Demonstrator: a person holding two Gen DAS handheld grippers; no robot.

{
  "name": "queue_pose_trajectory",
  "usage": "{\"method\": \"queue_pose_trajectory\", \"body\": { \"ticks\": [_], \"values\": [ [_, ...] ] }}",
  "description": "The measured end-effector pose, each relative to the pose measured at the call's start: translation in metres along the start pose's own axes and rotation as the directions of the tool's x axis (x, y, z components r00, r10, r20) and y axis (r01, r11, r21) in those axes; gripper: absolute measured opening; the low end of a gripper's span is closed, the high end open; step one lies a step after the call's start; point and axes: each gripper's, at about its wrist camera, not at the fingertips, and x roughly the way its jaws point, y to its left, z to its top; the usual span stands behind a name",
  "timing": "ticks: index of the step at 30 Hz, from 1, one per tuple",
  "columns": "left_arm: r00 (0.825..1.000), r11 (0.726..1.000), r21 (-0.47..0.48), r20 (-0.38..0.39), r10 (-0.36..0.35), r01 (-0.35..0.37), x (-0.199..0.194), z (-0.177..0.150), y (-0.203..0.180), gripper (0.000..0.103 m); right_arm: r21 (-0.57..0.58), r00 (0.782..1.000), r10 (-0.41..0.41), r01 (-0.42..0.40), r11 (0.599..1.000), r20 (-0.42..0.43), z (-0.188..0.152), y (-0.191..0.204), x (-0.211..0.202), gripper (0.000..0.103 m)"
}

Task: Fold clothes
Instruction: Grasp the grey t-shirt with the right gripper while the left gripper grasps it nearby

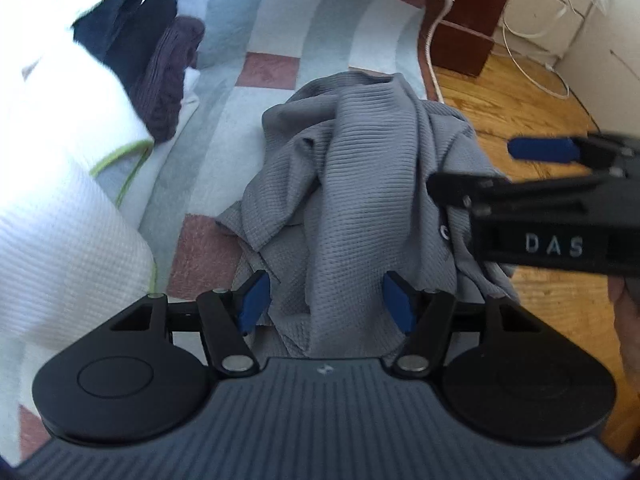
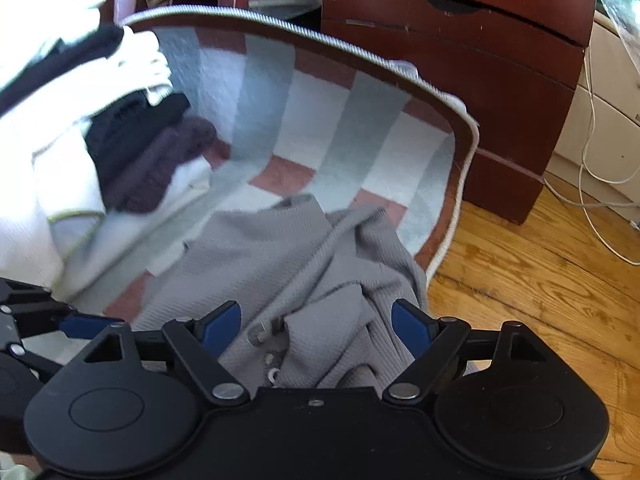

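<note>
A crumpled grey ribbed garment [image 1: 360, 184] lies on a checked blanket [image 1: 320, 32] close to the blanket's right edge. My left gripper [image 1: 327, 306] is open, its blue pads [image 1: 256, 304] standing on either side of the garment's near folds. My right gripper [image 1: 472, 166] comes in from the right over the garment's right side. In the right wrist view the same garment [image 2: 288, 256] fills the space between the wide-apart fingers of the open right gripper [image 2: 316, 330], with small buttons showing in its folds. A finger of the left gripper [image 2: 80, 326] shows at the left edge.
Folded dark navy and purple clothes [image 1: 160, 76] are stacked at the left on white cloth. A white waffle towel with green trim [image 1: 60, 200] lies nearer. A dark wooden dresser [image 2: 440, 80], wood floor [image 2: 540, 280] and white cables [image 2: 588, 152] lie beyond the blanket's corded edge [image 2: 460, 184].
</note>
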Motion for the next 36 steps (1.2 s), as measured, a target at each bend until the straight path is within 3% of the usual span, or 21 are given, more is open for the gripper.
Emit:
{"method": "queue_pose_trajectory", "body": {
  "ticks": [4,8,10,12,13,15,18,20,23,26,33,36],
  "values": [
    [0.998,0.998,-0.040,0.030,-0.051,0.052,0.008,-0.007,0.010,0.068,0.095,0.996,0.024,-0.016,0.995,-0.084,-0.005,-0.004,0.023,0.087],
    [0.995,0.997,-0.022,0.066,-0.069,0.070,0.008,-0.014,0.009,0.069,0.212,0.986,0.086,-0.055,0.976,-0.143,-0.008,-0.003,0.042,0.092],
    [0.992,0.995,-0.025,0.082,-0.098,0.100,0.000,-0.016,0.009,0.061,0.259,0.980,0.137,-0.095,0.961,-0.147,-0.009,-0.001,0.047,0.088],
    [0.987,0.991,-0.028,0.098,-0.126,0.130,-0.009,-0.019,0.009,0.034,0.275,0.972,0.184,-0.138,0.951,-0.148,-0.010,0.003,0.047,0.065],
    [0.984,0.989,-0.029,0.106,-0.141,0.145,-0.013,-0.020,0.009,0.017,0.251,0.973,0.186,-0.147,0.957,-0.138,-0.009,0.008,0.044,0.059],
    [0.978,0.984,-0.030,0.123,-0.169,0.174,-0.022,-0.023,0.009,0.015,0.168,0.976,0.189,-0.169,0.971,-0.107,-0.010,0.019,0.033,0.037],
    [0.966,0.975,-0.032,0.147,-0.212,0.218,-0.034,-0.027,0.009,0.015,0.094,0.970,0.234,-0.227,0.969,-0.069,-0.013,0.027,0.019,0.024],
    [0.958,0.969,-0.034,0.163,-0.236,0.245,-0.043,-0.029,0.009,0.015,0.074,0.955,0.292,-0.288,0.955,-0.053,-0.015,0.027,0.008,0.022],
    [0.952,0.963,-0.079,0.193,-0.238,0.257,-0.066,-0.039,0.023,0.015,0.066,0.919,0.391,-0.388,0.919,-0.054,-0.014,0.031,-0.006,0.021],
    [0.956,0.959,-0.155,0.209,-0.204,0.238,-0.095,-0.055,0.043,0.015,0.017,0.869,0.489,-0.489,0.872,-0.078,-0.012,0.049,-0.021,0.020],
    [0.972,0.964,-0.222,0.216,-0.095,0.144,-0.172,-0.097,0.058,0.014,-0.028,0.700,0.695,-0.708,0.706,-0.165,-0.012,0.098,-0.054,0.020],
    [0.963,0.949,-0.283,0.262,-0.066,0.142,-0.204,-0.122,0.069,0.015,-0.048,0.625,0.751,-0.774,0.631,-0.212,-0.011,0.125,-0.065,0.020]
  ]
}}
